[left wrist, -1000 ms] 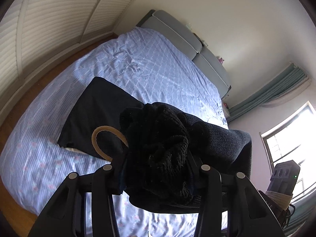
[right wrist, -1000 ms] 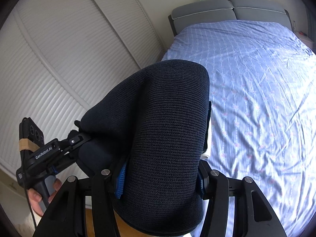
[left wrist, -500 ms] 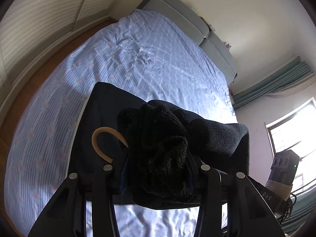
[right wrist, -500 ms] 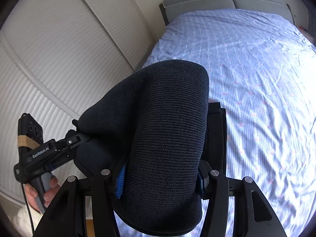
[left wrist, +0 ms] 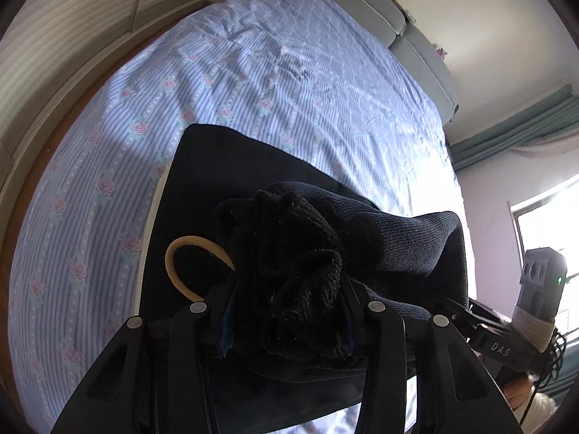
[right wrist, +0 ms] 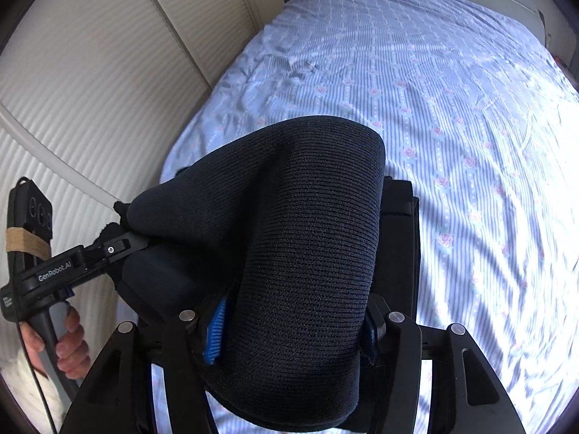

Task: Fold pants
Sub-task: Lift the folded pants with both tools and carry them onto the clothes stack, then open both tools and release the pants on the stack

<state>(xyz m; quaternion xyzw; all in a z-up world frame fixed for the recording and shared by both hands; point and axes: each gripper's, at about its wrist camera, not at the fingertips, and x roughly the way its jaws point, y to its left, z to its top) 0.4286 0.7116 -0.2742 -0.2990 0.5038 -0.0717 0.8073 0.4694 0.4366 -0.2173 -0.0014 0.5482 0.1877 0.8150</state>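
The dark navy knit pants (left wrist: 231, 181) lie partly flat on the bed, with one end lifted in a fold. My left gripper (left wrist: 289, 303) is shut on a bunched black end of the pants, which hides the fingertips. My right gripper (right wrist: 293, 318) is shut on a thick ribbed fold of the pants (right wrist: 311, 217), held above the flat lower layer (right wrist: 401, 238). The left gripper also shows at the left of the right wrist view (right wrist: 119, 246), gripping the same raised edge. The right gripper's body shows at the right of the left wrist view (left wrist: 499, 340).
The bed (right wrist: 452, 90) has a blue striped sheet with pink roses and a grey headboard (left wrist: 365, 3). White slatted wardrobe doors (right wrist: 90, 72) run along the left side, past a strip of wood floor (left wrist: 21, 177). A window and curtain (left wrist: 542, 217) are at the right.
Both grippers have carried the lifted pants end forward and lower over the bed. More of the flat pants layer now lies under and ahead of them. Both stay shut.
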